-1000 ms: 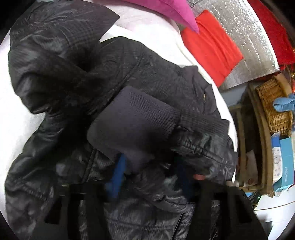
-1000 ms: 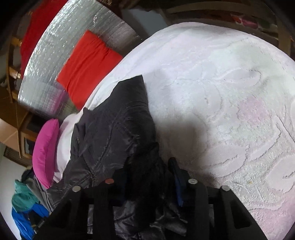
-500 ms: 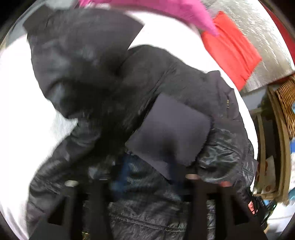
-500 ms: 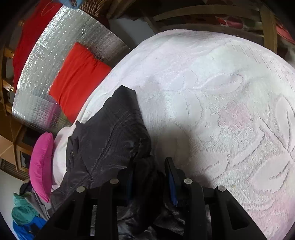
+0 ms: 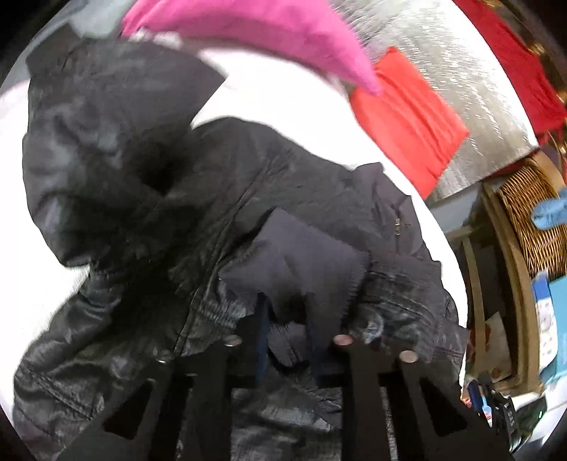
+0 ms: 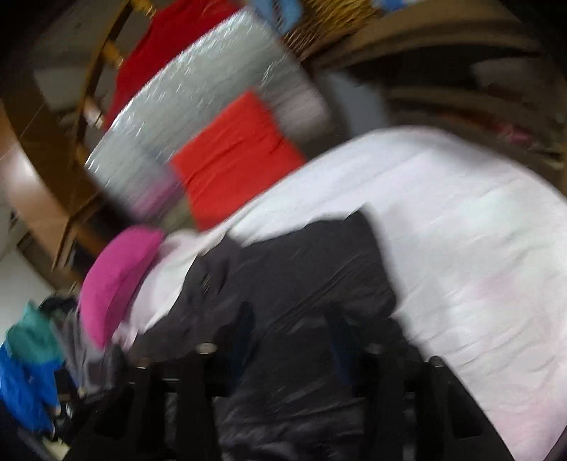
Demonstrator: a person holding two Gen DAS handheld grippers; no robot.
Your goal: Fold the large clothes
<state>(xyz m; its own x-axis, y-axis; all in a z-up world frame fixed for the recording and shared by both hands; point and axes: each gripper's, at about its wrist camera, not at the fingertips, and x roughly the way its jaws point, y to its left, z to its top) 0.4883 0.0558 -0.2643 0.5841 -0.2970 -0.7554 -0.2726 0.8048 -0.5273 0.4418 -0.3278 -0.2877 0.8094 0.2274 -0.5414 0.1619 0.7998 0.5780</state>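
Observation:
A black shiny jacket [image 5: 141, 159] lies crumpled on a white bedspread [image 5: 290, 99]. Its dark ribbed cuff [image 5: 297, 269] is folded across the body. My left gripper [image 5: 287, 337] is closing its jaws on the lower edge of that cuff, with the cuff fabric pinched between the blue pads. The right wrist view is blurred. There the jacket [image 6: 290, 262] hangs bunched between the fingers of my right gripper [image 6: 292, 337]. Its jaws are opening slightly, with the fabric still caught in them and raised off the bedspread [image 6: 478, 220].
A pink pillow [image 5: 255, 25] and a folded red cloth [image 5: 407, 117] on a silver foil mat [image 5: 460, 64] lie beyond the jacket. A wicker basket [image 5: 531, 212] and wooden shelving stand to the right. A blue and teal clothes pile [image 6: 24, 365] sits off the bed.
The left fingers spread wide, then closed on the cuff, which is now creased. The right gripper rose and rolled, lifting the jacket's edge; its view has tilted and blurred.

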